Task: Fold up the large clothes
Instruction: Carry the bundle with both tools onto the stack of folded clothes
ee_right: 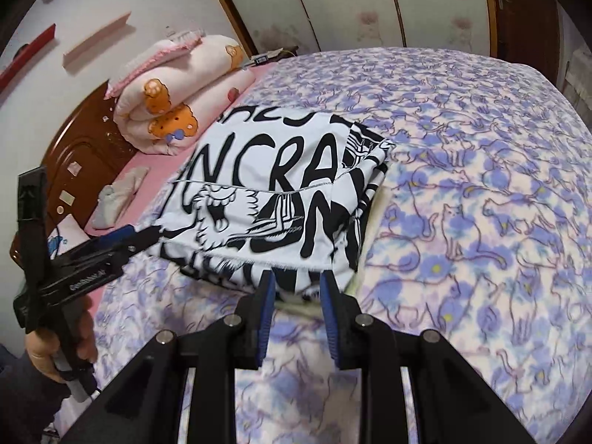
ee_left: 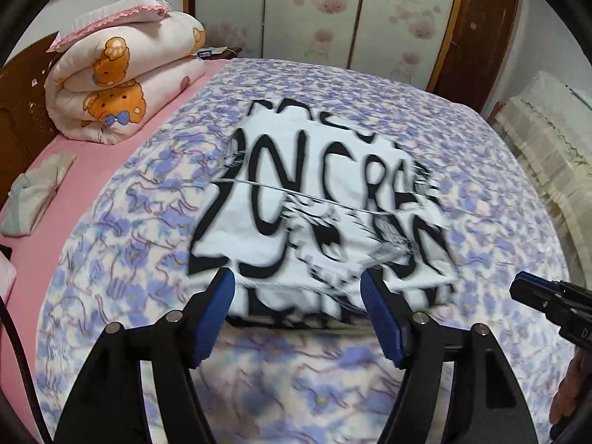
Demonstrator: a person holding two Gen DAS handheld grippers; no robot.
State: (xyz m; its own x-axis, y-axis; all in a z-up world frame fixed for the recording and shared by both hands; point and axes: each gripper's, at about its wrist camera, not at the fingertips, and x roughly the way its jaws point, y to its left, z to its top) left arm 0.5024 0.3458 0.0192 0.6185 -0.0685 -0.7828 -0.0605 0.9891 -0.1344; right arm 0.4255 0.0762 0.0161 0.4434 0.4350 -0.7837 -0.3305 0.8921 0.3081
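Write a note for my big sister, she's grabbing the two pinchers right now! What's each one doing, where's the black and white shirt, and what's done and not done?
Left gripper: jaws wide open, nothing between the pads, just short of the shirt's near edge.
Right gripper: jaws partly open at the shirt's near edge; no pinch on the cloth can be made out.
Shirt: black-and-white printed, lying on the purple floral blanket, already folded into a thick, roughly rectangular stack.
Done: the main folds are in.
Left: probably just square up the loose near edge, or fold it once more if you want it smaller.
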